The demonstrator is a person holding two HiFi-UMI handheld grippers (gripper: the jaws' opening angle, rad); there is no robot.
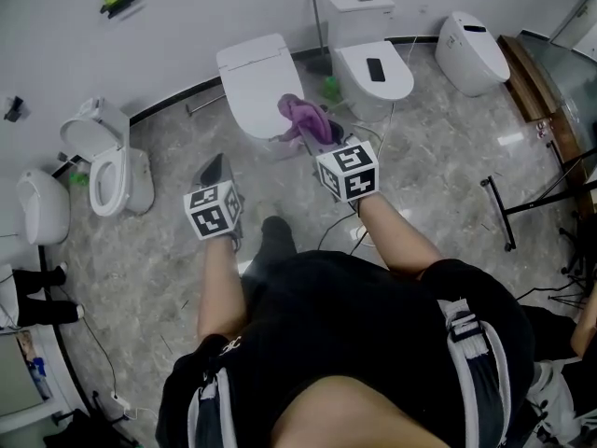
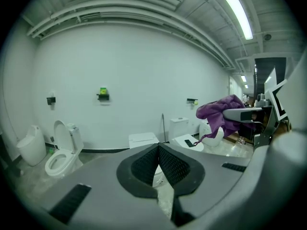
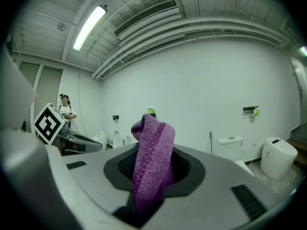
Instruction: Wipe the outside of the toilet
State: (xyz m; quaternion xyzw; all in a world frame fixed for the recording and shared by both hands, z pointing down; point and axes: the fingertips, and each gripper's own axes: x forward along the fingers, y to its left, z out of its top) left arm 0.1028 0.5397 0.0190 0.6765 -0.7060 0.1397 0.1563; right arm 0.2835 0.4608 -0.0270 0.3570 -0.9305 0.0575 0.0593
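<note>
My right gripper [image 3: 154, 176] is clamped on a purple cloth [image 3: 152, 152], which stands up between its jaws. My left gripper [image 2: 158, 164] has its jaws pressed together, nothing between them. I hold both out over the grey floor [image 1: 438, 157], the cloth near the front of a white toilet [image 1: 256, 77] with its lid down

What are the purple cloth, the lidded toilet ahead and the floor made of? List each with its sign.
The purple cloth: soft looped textile, probably microfibre or terry; nubby matte weave, limp folds.
The lidded toilet: smooth glossy white, likely glazed ceramic body; the lid may be plastic.
The floor: polished grey veined stone or stone-look tile; it reflects light.
</note>
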